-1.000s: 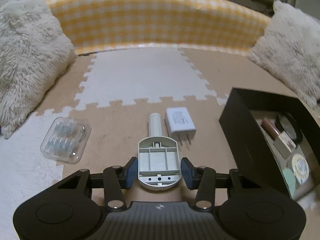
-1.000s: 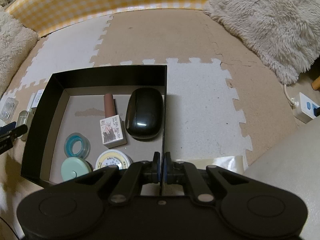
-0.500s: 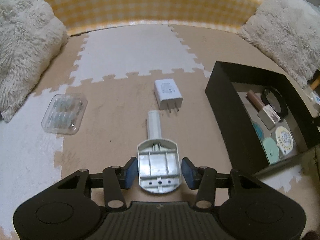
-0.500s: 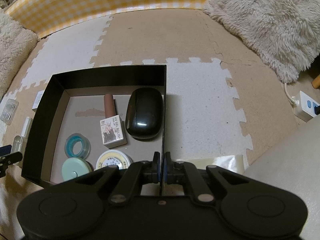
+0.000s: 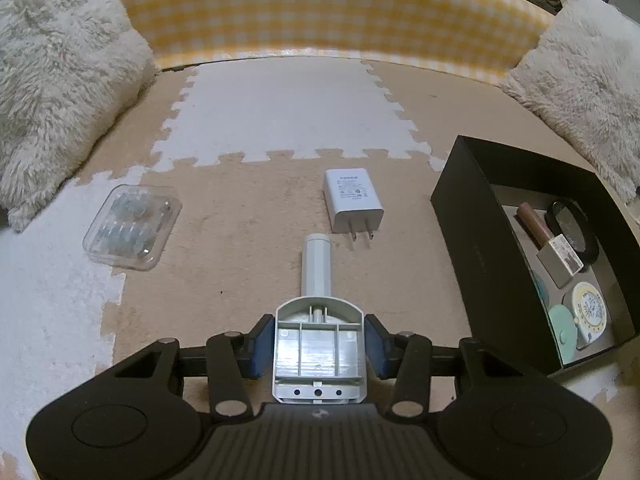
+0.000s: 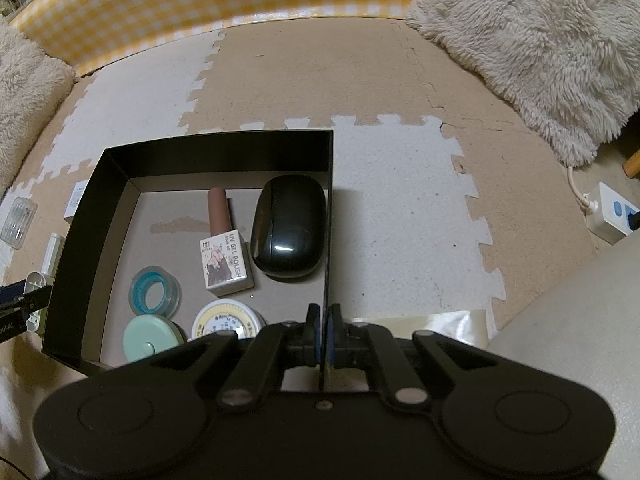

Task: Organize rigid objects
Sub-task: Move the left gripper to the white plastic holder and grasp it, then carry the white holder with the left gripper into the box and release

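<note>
My left gripper is shut on a grey plastic tool with a white cylindrical handle, held above the mat. A white charger plug and a clear plastic case lie on the mat ahead. The black box stands to the right. My right gripper is shut on the right wall of the black box. Inside are a black mouse, a gel polish bottle, a blue tape ring, a green lid and a yellow tin.
Fluffy cushions flank a yellow checked bolster at the back. A white power strip lies at the far right. My left gripper and its tool show at the box's left.
My left gripper has lifted the grey tool up and back from the charger, then shifted slightly. The right gripper and the box have not moved.
</note>
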`<state>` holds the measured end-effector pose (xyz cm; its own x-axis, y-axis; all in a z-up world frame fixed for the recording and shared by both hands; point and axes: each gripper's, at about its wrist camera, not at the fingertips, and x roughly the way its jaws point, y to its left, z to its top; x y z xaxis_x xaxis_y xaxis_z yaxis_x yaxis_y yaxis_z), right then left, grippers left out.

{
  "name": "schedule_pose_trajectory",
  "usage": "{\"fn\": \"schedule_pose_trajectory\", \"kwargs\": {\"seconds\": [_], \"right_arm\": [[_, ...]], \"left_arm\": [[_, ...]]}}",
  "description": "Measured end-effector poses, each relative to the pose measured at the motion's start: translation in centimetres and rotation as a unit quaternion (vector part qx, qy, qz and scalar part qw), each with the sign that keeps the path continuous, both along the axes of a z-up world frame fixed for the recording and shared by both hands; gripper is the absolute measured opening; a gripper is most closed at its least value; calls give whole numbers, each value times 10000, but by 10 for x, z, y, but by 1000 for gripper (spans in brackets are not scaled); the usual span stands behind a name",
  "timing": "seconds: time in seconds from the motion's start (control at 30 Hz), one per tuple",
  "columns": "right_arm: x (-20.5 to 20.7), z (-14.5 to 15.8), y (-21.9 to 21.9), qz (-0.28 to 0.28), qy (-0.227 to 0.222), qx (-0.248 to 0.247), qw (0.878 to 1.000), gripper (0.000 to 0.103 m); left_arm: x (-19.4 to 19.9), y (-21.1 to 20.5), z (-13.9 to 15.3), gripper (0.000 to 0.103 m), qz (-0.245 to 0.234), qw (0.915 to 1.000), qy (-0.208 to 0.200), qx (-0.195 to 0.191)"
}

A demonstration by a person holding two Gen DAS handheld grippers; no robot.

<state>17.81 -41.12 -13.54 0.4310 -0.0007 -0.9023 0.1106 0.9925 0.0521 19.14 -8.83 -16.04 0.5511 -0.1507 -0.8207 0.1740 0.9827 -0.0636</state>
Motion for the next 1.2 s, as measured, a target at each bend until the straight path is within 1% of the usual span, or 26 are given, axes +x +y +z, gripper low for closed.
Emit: {"fn": "schedule_pose_trajectory", "kwargs": {"seconds": [0.17,0.33,0.43,0.53,0.63,0.9,1.0,1.07,1.2], "right_arm": [[0,0,-1,-22,-14,49,10000,4],[0,-1,1,6,5,-28,10000,4],[-1,-1,0,-9,-2,9,10000,4],[-1,0,-1,-32,-5,55,10000,4],[-1,0,-1,-34,-6,52,10000,4],[-1,0,-4,-74,-22,106,9999,4],[-1,0,-3,-63,-27,74,9999,4],[-1,0,-2,-74,-26,84,9999,4],[-1,0,-3,-94,-15,111,9999,4]], "left_arm": [[-7,7,6,48,274,9995,-11,-173],[-16,13,21,48,445,9982,-177,-353],[-20,16,34,48,507,9969,-328,-501],[-23,12,50,48,426,9955,-517,-672],[-26,1,64,48,223,9938,-671,-860],[-26,-41,94,48,-273,9877,-885,-1259],[-24,-58,96,48,-358,9851,-864,-1445],[-21,-71,92,48,-355,9840,-773,-1565],[-13,-100,75,48,-269,9825,-401,-1797]]}}
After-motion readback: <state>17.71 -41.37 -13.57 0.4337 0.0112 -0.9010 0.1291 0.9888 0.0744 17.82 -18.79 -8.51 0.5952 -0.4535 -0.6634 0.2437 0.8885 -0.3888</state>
